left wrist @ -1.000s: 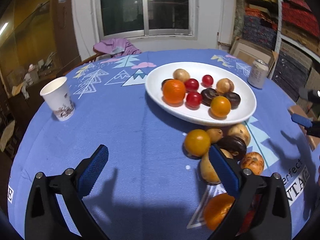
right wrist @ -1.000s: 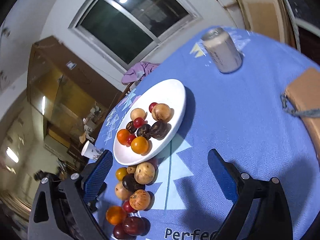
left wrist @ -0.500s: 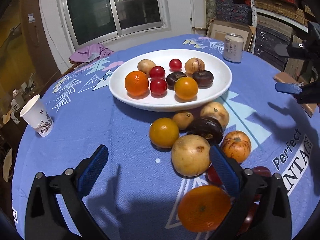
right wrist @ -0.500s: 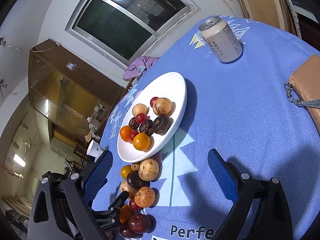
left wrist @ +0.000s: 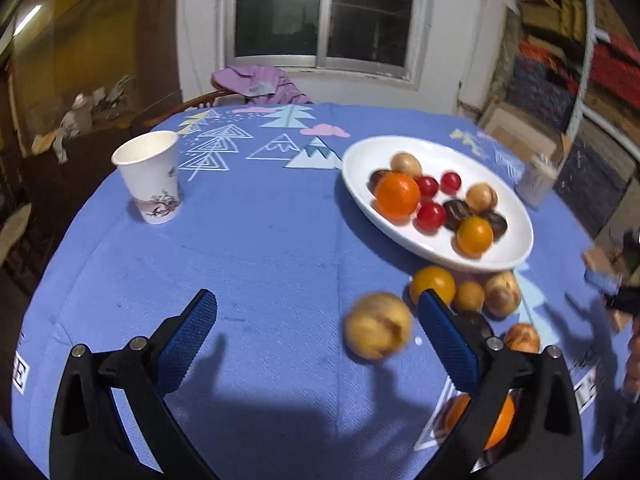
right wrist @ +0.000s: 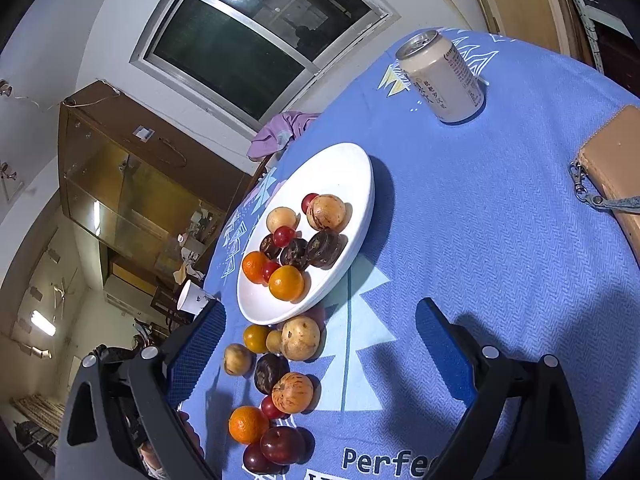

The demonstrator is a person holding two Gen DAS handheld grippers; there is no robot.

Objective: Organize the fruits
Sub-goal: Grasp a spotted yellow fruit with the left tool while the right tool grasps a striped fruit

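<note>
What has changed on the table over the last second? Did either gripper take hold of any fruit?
The tan round fruit has shifted left, away from the loose pile, and now sits apart from it, blurred as if rolling. The left gripper swung toward the pile and back; it is open and empty, as before. The right gripper stayed open, holding nothing. The white plate with its fruit, the paper cup and the can stayed put.

A blue cloth (right wrist: 500, 248) printed with pale triangles and trees is seen. A white plate (right wrist: 340, 176) is filled with orange, red, tan and dark brown fruit. Blue pads are worn by black tongs (left wrist: 316, 340).
</note>
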